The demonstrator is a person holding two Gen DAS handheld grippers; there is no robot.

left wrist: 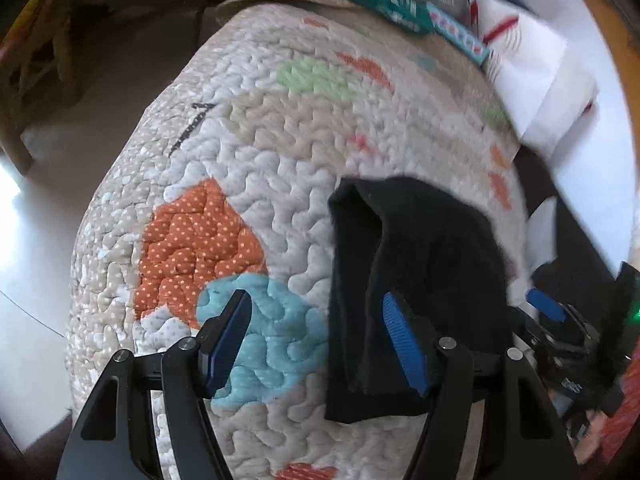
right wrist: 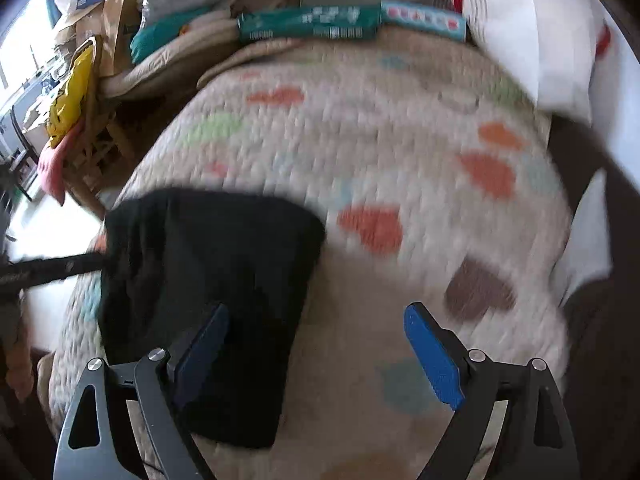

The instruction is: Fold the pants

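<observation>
The black pants (left wrist: pixel 416 264) lie folded into a compact stack on a quilted patchwork blanket (left wrist: pixel 256 152). In the left wrist view my left gripper (left wrist: pixel 316 340) is open and empty; its right finger sits over the pants' left edge, its left finger over a blue patch. In the right wrist view the pants (right wrist: pixel 216 280) lie at the left, and my right gripper (right wrist: pixel 316 344) is open and empty, its left finger over the pants, its right finger over bare blanket (right wrist: pixel 400 128). The right gripper also shows at the right edge of the left wrist view (left wrist: pixel 552 312).
A green and pink box (right wrist: pixel 344 24) lies along the blanket's far edge. White paper or fabric with red marks (left wrist: pixel 532 64) sits at the back right. Clutter with a yellow bag (right wrist: pixel 72 88) stands at the left. The blanket drops off to floor (left wrist: pixel 36 264) on the left.
</observation>
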